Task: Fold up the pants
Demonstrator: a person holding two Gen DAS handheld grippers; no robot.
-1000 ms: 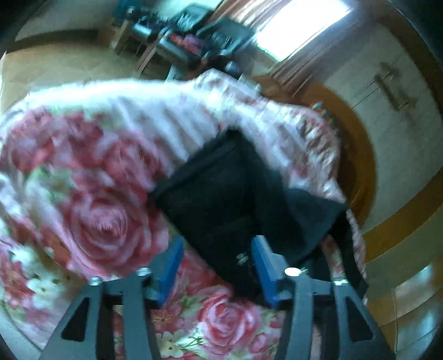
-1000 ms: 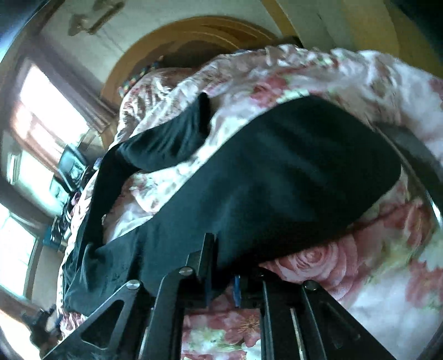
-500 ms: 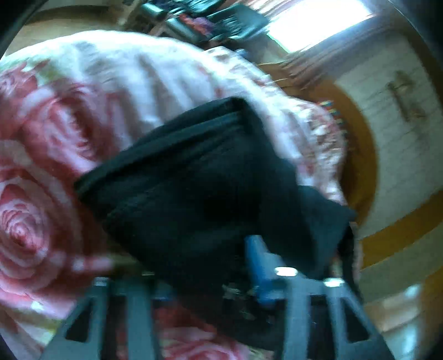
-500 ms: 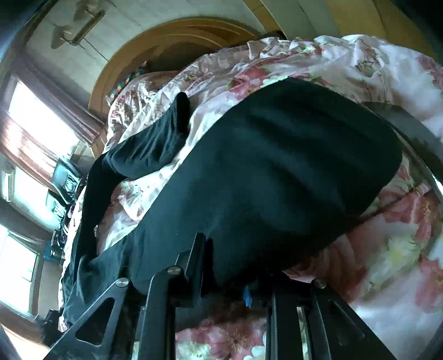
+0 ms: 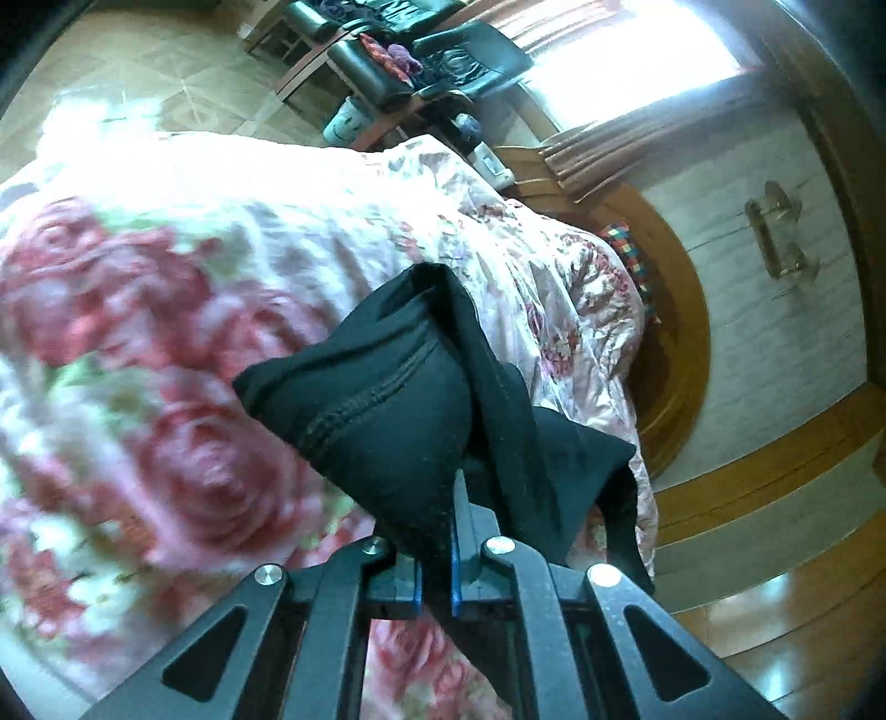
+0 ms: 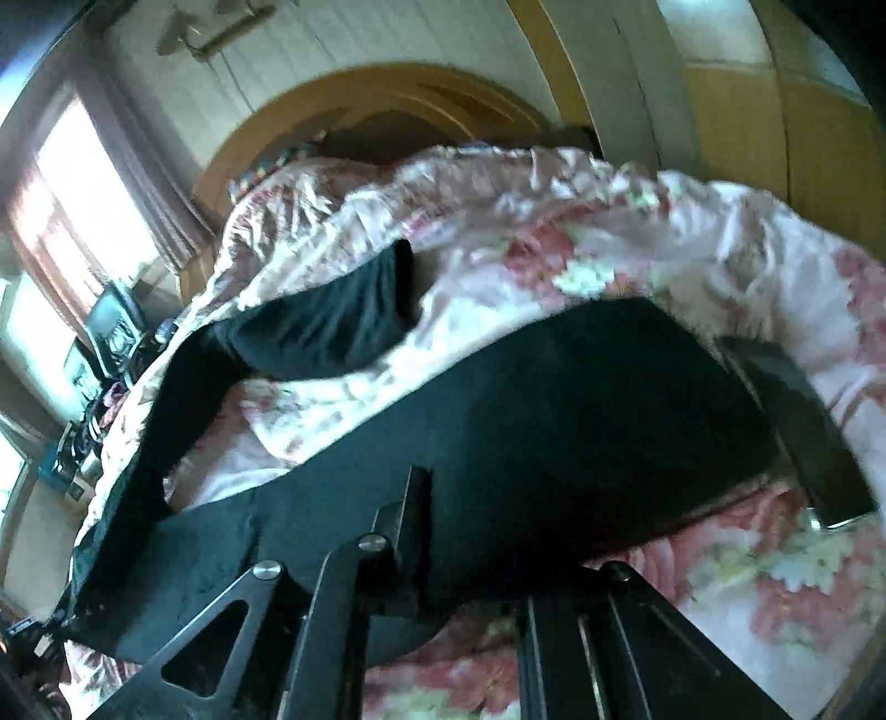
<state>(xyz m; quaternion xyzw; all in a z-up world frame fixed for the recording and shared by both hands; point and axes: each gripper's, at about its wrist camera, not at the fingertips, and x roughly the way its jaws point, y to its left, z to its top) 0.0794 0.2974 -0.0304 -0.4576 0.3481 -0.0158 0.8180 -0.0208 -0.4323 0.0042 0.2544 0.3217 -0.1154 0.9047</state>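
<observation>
Trailing from both grippers, black pants [image 6: 554, 421] stretching toward headboard [image 6: 387, 94]

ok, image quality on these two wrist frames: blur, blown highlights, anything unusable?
Left wrist: window blown out, bedspread motion-smeared at left, black pants seam and left tool sharp. Right wrist: overall softer, bedspread streaked, window overexposed, pants a near-featureless dark mass that hides the right tool tips. Strong fisheye bending in both.

Rose-print bedspread [image 5: 183, 310], wooden headboard [image 5: 684, 343], black chairs [image 5: 443, 44], window [image 5: 620, 61]
</observation>
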